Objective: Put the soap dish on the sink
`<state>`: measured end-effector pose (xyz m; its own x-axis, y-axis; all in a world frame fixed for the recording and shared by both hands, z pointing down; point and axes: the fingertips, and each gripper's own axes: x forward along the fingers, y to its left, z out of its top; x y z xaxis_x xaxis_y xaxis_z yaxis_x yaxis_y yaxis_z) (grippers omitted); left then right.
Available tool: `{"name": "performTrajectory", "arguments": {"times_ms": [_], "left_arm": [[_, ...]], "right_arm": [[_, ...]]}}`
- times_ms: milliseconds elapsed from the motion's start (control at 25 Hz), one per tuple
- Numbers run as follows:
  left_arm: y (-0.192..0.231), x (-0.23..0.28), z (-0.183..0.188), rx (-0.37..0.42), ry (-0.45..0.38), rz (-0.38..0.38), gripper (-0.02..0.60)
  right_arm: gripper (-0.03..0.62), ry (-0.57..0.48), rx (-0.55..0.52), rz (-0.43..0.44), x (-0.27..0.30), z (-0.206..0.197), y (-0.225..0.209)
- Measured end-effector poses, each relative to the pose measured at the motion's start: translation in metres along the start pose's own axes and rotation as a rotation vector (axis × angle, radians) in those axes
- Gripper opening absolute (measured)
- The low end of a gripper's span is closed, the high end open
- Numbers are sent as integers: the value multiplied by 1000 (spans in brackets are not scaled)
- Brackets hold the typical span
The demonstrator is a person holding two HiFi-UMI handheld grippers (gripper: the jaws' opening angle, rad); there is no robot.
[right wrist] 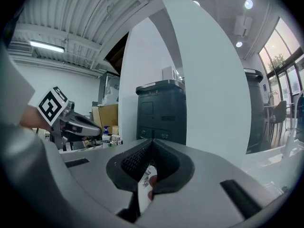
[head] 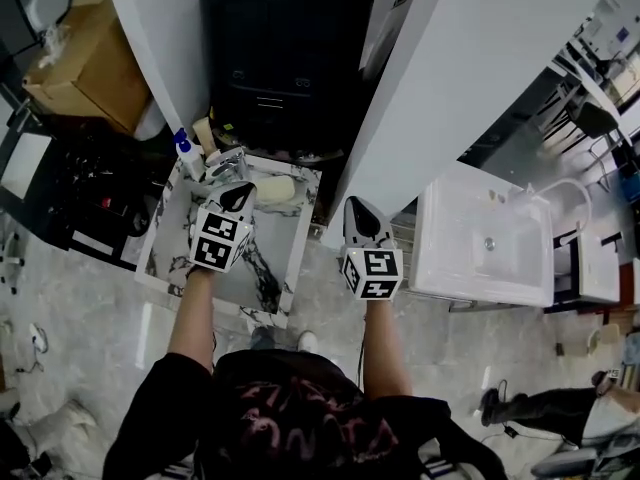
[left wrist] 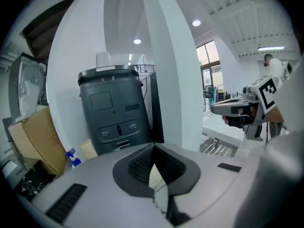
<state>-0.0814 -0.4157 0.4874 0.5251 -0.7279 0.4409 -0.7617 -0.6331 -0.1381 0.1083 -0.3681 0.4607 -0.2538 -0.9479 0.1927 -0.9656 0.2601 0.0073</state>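
Detail on the soap dish [head: 272,190] is too small to resolve. It appears as a cream oblong on the marble-patterned table [head: 275,263], just right of the left gripper [head: 240,196] tip, and whether the two touch cannot be determined. Neither gripper view shows it. The left gripper's jaws are pressed together with nothing between them. The right gripper [head: 360,208] has its jaws likewise met tip to tip and empty. Both forearms extend forward, side by side. The right gripper hangs over the floor between the table and the white sink [head: 445,263] at far right.
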Motion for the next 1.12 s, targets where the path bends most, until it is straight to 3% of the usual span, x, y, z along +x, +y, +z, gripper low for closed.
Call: {"name": "performTrajectory", "arguments": {"times_ms": [360,760,1120], "left_arm": [[-7,-62,47,-29,-177,102,14],[-27,-96,58,-55,-255,190,14],[-42,-109,52,-67,-264,227,14]], "right_arm": [[14,-45,-19,40,-22,17,4],[12,-74,-49,53,-49,24,-11],[12,-91,-70,79,-57,26,-15]]}}
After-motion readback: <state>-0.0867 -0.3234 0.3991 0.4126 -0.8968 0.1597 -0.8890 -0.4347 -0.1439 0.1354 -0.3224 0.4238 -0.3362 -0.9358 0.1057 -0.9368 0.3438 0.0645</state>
